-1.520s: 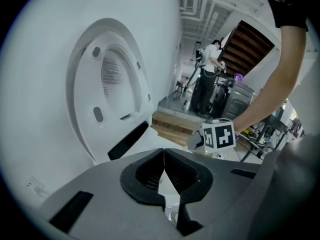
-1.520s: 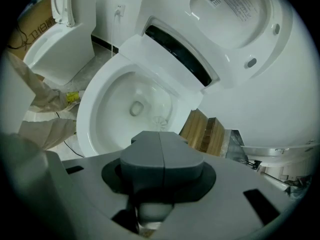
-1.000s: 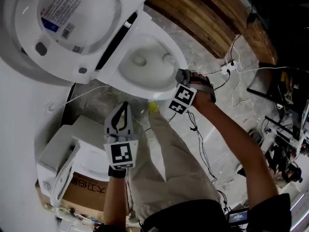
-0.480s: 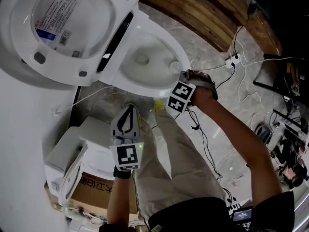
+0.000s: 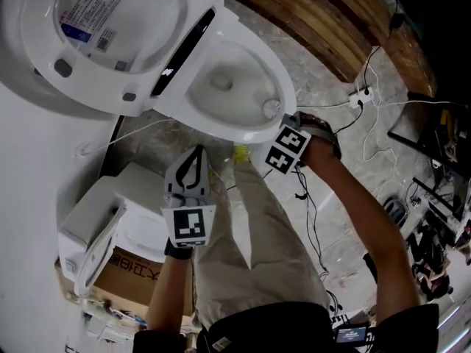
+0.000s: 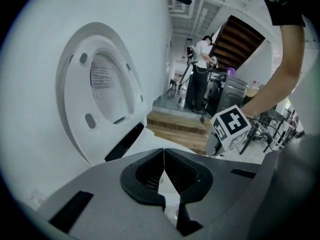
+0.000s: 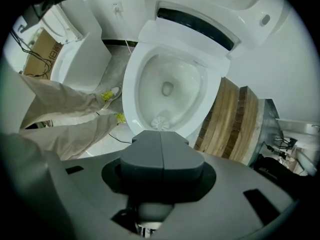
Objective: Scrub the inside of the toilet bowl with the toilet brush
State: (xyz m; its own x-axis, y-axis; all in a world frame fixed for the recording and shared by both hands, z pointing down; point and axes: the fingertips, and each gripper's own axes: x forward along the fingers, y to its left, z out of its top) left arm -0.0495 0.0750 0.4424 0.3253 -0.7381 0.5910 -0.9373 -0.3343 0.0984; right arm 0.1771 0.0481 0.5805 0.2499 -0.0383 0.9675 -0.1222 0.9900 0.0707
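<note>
- As I set the head view against the frames from the second before, the toilet brush (image 5: 271,109) has slid from the side wall of the toilet bowl (image 5: 246,68) toward its front rim. The right gripper (image 5: 288,120) has kept just outside that rim. The left gripper (image 5: 196,157) still hangs well apart from the bowl, beside the trouser leg (image 5: 250,219). The seat and lid (image 5: 96,20) stand raised.
- Left gripper view: the jaws are closed, their tips touching, and nothing sits between them. They face the raised lid, and the right gripper's marker cube shows at the right.
- Right gripper view: the jaws are pressed together along their whole seam. The brush's pale handle (image 7: 150,209) shows clamped beneath them. The bristle head (image 7: 161,122) lies on the near wall just beyond the jaw tips, with the drain opening (image 7: 167,89) farther in.
- Reading: I judge a scrubbing stroke to be under way, worked by the right gripper alone. The shift forward suggests the front wall is now being covered, while the far wall probably remains to be scrubbed.
</note>
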